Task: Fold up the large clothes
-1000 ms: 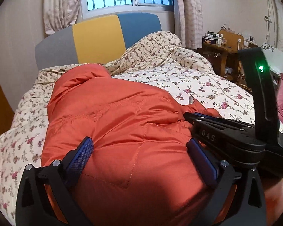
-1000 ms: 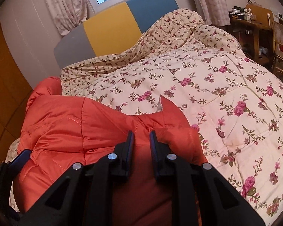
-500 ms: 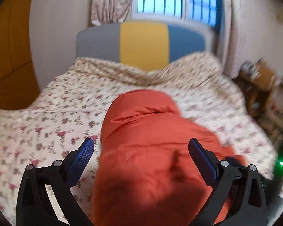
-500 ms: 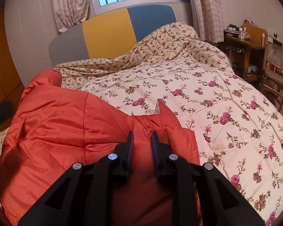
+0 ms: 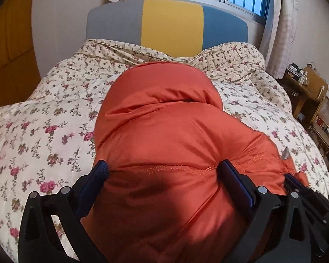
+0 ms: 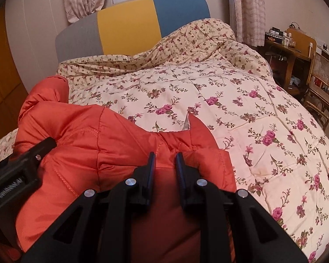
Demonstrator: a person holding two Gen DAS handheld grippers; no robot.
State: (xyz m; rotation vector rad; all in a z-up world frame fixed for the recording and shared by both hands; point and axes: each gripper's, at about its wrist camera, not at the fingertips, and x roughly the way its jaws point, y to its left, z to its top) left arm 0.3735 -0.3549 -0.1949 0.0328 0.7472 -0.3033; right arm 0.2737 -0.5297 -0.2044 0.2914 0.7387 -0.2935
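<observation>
The orange padded jacket [image 5: 175, 144] lies bunched on the flowered quilt [image 5: 43, 118] at the near side of the bed, its rolled hood or collar end pointing toward 12 o'clock, at the tri-colour headboard [image 5: 171, 24]. The shell is glossy and quilted; I judge it light, soft and springy, likely to slide against itself and to puff back out of a fold unless pressed flat. Stitched seams and the hem edge look the firmest places to take hold; a pinch on the open padded panel would probably slip. The right gripper [image 6: 164, 162] is clenched on a fold of the jacket near its hem, fabric pinched between narrowly set jaws. The left gripper [image 5: 162, 173] straddles the padded bulk with jaws spread wide; the blue pads sit at either flank of the mound, released, though light contact cannot be ruled out. A small pale tab [image 6: 187, 122] stands up from the jacket edge at 12 o'clock of the right gripper. A wooden desk [image 6: 285, 50] and chair [image 6: 322, 83] stand at 2 o'clock beyond the bed.
</observation>
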